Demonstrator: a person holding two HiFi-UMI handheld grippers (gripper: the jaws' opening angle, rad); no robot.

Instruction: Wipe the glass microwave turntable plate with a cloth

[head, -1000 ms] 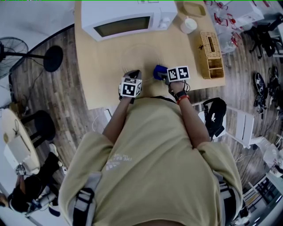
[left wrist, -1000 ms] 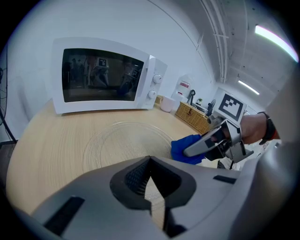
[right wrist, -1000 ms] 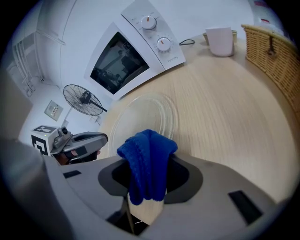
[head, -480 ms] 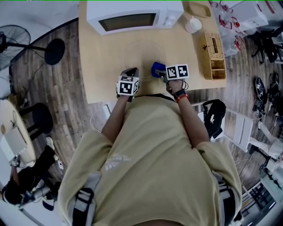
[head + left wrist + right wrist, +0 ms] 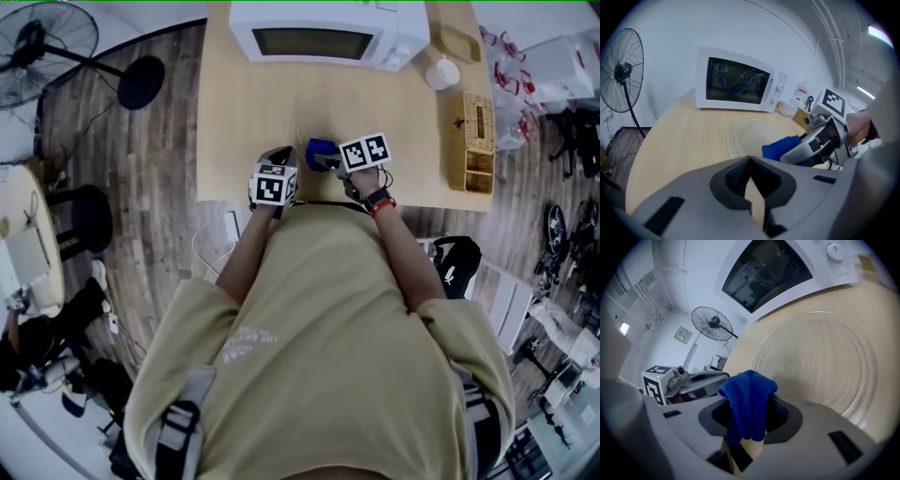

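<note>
The clear glass turntable plate (image 5: 330, 117) lies flat on the wooden table (image 5: 244, 122) in front of the white microwave (image 5: 323, 33); it also shows as the plate (image 5: 754, 136) and the plate (image 5: 820, 362). My right gripper (image 5: 747, 427) is shut on a blue cloth (image 5: 747, 401), held at the plate's near edge; the cloth (image 5: 319, 152) shows in the head view too. My left gripper (image 5: 750, 187) is shut with nothing in it, near the table's front edge, left of the right gripper (image 5: 330, 161).
A white cup (image 5: 442, 71) and a wicker box (image 5: 476, 141) stand at the table's right. A standing fan (image 5: 56, 42) and stools are on the floor to the left. A black bag (image 5: 459, 258) lies on the floor at right.
The view has shifted, so the table sits further right in the frame. My right gripper with the blue cloth has moved slightly left, closer to the left gripper.
</note>
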